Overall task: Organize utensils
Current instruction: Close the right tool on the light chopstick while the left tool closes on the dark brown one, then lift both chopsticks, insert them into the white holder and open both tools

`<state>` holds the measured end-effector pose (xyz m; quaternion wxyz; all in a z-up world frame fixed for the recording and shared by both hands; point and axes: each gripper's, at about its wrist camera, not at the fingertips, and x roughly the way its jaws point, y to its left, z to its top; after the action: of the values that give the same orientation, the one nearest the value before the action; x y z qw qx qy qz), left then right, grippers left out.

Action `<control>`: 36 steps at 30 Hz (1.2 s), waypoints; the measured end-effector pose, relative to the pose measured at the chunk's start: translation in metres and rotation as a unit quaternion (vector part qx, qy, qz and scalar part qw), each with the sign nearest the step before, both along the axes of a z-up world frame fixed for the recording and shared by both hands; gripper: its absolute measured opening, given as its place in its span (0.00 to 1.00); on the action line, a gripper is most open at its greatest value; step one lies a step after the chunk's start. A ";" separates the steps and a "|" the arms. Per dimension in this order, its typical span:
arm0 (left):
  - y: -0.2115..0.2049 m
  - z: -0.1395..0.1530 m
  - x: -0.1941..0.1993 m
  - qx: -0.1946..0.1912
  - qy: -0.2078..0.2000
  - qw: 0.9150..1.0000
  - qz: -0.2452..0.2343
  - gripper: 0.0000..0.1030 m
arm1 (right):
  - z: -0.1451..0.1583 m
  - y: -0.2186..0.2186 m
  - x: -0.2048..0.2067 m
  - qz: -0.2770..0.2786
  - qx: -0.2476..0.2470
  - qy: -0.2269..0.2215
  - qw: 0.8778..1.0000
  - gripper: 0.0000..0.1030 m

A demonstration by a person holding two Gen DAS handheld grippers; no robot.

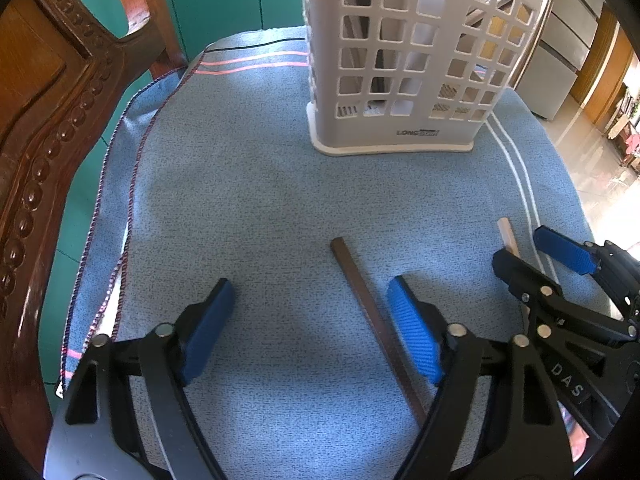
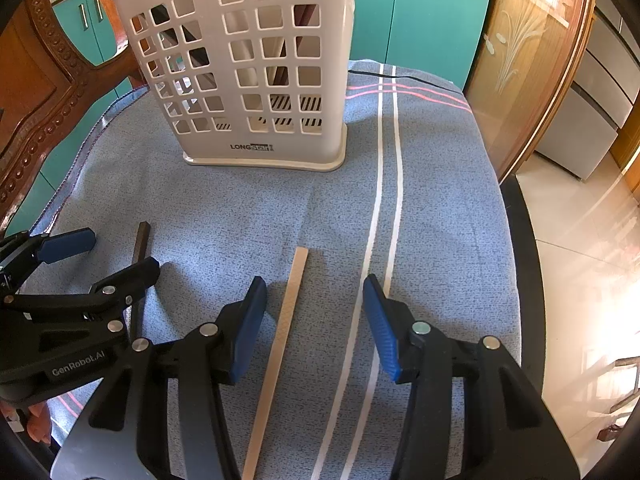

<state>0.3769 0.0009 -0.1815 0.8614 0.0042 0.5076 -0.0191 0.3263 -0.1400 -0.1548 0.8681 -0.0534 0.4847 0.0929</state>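
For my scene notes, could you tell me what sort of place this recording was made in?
Probably a home kitchen or dining area: a blue cloth covers the table, a white utensil holder stands on it, teal cabinet doors are behind, and a carved wooden chair is beside it.

A blue speckled woven cloth [image 2: 248, 216] covers the whole supporting surface, which cannot be made out beneath it. Two white stripes run along the cloth's length on one side, pink stripes and a thin black line cross its far end, and its left edge is stitched in dark thread.

Standing upright on the cloth toward the far end is a pale grey plastic utensil basket with square cut-outs [image 2: 256, 80]; dark items inside it are hard to identify.

Nearer, a dark brown flat wooden stick [image 1: 368, 312] and a light tan flat wooden stick [image 2: 280, 348] lie on the cloth, well apart.
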 end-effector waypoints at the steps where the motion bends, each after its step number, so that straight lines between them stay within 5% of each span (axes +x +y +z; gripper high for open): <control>1: -0.001 0.001 0.000 -0.001 -0.001 1.000 -0.003 0.66 | 0.001 0.000 0.000 0.001 0.000 -0.001 1.000 0.41; 5: -0.009 0.004 -0.002 -0.005 -0.008 1.000 -0.019 0.48 | 0.002 0.002 -0.001 0.011 0.006 0.000 1.000 0.13; 9: -0.009 0.006 -0.002 -0.011 -0.010 1.000 -0.015 0.20 | 0.002 0.003 -0.002 0.013 0.010 0.000 1.000 0.11; 16: -0.003 0.009 -0.002 -0.028 -0.013 0.999 -0.011 0.08 | 0.012 -0.003 -0.004 0.011 0.045 -0.010 0.999 0.06; 27: -0.016 0.007 -0.004 -0.013 -0.004 0.999 -0.030 0.08 | 0.003 0.003 0.000 0.018 0.022 0.011 1.000 0.08; 31: -0.018 0.007 -0.005 0.000 -0.005 0.999 -0.032 0.14 | 0.002 0.008 -0.003 0.023 0.007 0.016 1.000 0.27; 36: -0.016 0.008 -0.005 0.011 -0.005 1.000 -0.029 0.25 | 0.002 0.013 -0.005 0.033 -0.015 0.014 0.999 0.28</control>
<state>0.3715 -0.0152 -0.1736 0.8630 0.0279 0.5030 -0.0382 0.3213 -0.1270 -0.1530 0.8568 -0.0817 0.4959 0.1150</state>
